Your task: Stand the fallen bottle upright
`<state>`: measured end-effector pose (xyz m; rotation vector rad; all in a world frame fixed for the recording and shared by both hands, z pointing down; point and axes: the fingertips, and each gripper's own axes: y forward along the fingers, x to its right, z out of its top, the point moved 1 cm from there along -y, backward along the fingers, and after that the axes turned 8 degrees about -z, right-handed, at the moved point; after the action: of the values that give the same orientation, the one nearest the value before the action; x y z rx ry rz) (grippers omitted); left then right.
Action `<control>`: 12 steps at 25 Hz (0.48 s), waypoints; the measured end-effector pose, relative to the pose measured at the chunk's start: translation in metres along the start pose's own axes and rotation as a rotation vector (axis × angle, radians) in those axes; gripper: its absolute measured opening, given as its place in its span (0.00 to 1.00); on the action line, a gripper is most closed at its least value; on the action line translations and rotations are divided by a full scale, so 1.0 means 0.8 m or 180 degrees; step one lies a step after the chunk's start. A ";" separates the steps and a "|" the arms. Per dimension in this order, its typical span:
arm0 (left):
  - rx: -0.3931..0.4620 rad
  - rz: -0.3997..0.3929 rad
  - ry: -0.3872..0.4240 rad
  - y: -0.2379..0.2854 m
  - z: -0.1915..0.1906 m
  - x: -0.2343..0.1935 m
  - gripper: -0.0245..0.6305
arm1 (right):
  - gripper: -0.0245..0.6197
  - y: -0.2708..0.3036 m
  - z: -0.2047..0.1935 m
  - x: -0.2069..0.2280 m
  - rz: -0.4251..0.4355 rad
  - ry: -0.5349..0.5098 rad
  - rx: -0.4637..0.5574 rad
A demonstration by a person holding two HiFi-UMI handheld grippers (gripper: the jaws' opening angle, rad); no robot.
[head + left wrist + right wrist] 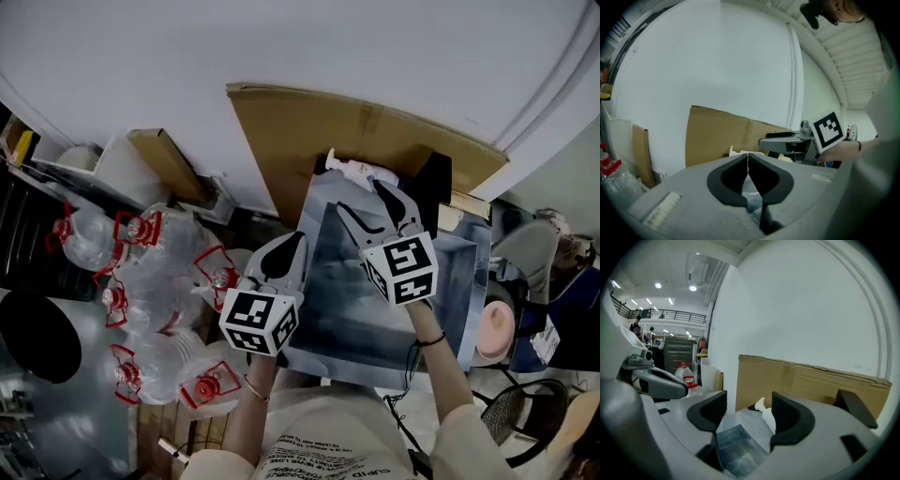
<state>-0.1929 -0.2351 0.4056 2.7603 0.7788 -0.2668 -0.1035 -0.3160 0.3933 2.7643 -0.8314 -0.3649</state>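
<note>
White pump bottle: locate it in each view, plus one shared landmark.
Head view: white pump bottle lies upper centre.
Left gripper view: probably the small white shape near centre.
Right gripper view: low centre.
Landmark: cardboard sheet behind it.

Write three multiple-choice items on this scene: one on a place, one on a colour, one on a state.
1. Where does the white bottle lie?
A. on the floor
B. at the table's far end, by the cardboard
C. on a chair

2. What colour are the caps of the water jugs?
A. blue
B. green
C. red

3. How do the jaws of the left gripper stand?
A. together, empty
B. wide apart
C. shut on the bottle

Answers: 1 B, it lies beside the cardboard; 2 C, the head view shows red caps; 3 A, the left gripper view shows them touching.
</note>
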 end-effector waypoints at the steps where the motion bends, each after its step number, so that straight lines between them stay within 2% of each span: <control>1: -0.0011 -0.0031 -0.0031 0.006 -0.002 -0.006 0.08 | 0.48 0.010 -0.002 0.001 -0.0012 -0.0078 -0.0051; 12: -0.0100 -0.0334 -0.0182 0.064 -0.018 -0.056 0.08 | 0.48 0.092 -0.032 0.014 -0.0021 -0.0815 -0.0628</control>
<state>-0.2017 -0.2947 0.4401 2.6740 0.9065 -0.3492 -0.1240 -0.3780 0.4364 2.5712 -0.7942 -0.7710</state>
